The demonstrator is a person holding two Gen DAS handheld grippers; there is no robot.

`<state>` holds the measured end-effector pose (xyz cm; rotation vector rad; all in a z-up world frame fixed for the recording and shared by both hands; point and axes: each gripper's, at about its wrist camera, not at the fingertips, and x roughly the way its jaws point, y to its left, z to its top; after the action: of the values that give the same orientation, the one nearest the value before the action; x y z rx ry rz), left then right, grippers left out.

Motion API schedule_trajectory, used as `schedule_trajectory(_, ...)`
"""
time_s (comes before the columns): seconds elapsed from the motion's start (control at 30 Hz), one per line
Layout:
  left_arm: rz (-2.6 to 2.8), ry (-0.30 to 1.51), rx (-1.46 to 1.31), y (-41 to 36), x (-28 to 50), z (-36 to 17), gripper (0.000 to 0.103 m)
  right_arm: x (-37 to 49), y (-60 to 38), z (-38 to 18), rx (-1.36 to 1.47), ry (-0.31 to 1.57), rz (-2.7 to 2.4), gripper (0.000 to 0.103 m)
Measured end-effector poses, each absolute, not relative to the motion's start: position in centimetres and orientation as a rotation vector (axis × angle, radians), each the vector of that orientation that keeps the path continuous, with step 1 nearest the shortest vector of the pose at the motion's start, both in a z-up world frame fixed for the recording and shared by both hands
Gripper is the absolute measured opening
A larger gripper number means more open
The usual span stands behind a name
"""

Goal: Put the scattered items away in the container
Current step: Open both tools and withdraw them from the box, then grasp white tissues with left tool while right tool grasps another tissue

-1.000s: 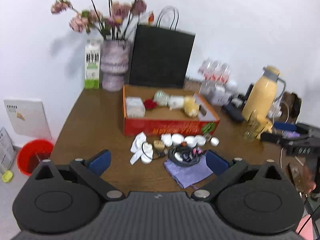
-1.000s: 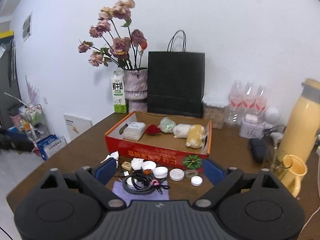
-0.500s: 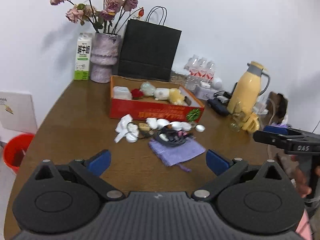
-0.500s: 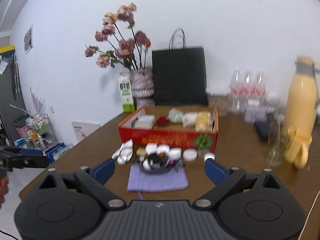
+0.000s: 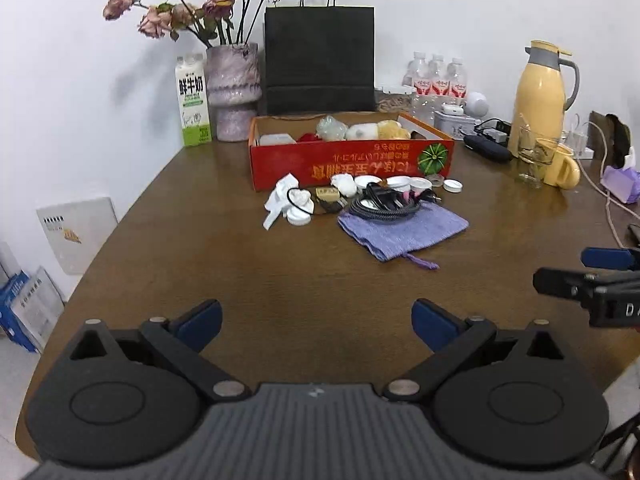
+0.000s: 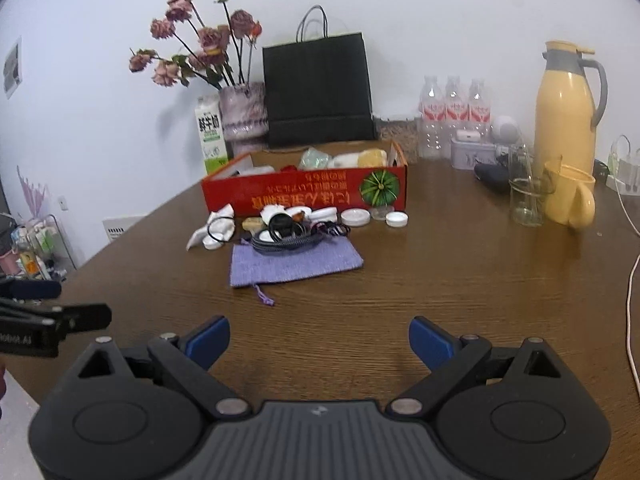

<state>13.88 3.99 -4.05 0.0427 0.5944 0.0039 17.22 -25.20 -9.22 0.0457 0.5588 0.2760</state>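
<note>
While both grippers hang back over the near table edge, nothing is gripped — left gripper [image 5: 316, 320] has its blue pads spread wide and empty, right gripper [image 6: 319, 340] likewise wide and empty. Each shows at the other view's side edge, so they sit side by side, well apart from the clutter.

Red box [image 5: 352, 162] sits at upper centre of both views, open top, already holding a few soft items — likely the container, placed centrally so either side can drop into it. Scattered items lie just in front of its front wall: crumpled white tissue [image 5: 280, 198] at the left end, a row of white caps [image 5: 400, 182] touching or nearly touching the box, 1 separate cap [image 5: 452, 186] at the right end. Coiled black cable [image 5: 384, 206] rests on the back edge of the purple pouch [image 5: 404, 230], whose drawstring trails toward the camera.

Judgement: task barely begun; next step is an approach. Cable overlapping the pouch means lifting the pouch first would drag the coil — take the cable first. Caps are flat and small, probably a fiddly pinch.

Milk carton, vase, black bag, yellow thermos [image 6: 566, 116] stand behind, upper frame — not clutter.
</note>
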Motion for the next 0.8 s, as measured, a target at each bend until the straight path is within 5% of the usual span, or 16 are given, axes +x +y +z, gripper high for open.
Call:
schedule_trajectory(0.5, 0.12, 0.551, 0.026, 7.6, 27.2, -3.9, 0.102, 28.9, -24.2, -8.6, -0.022, 0.528, 0.195, 0.089)
schedule_trajectory(0.67, 0.119, 0.616, -0.074, 10.2, 34.9, -4.4, 0.069, 34.6, -23.2, -8.0, -0.03, 0.533, 0.208, 0.073)
schedule_trajectory(0.73, 0.063, 0.662, -0.116, 10.6, 37.4, -5.2, 0.065, 36.7, -22.3, -7.7, 0.003, 0.555, 0.259, 0.062)
schedule_trajectory(0.8, 0.005, 0.696, -0.164, 11.1, 39.0, -6.2, 0.062, 38.5, -20.6, -7.5, 0.007, 0.563, 0.338, 0.061)
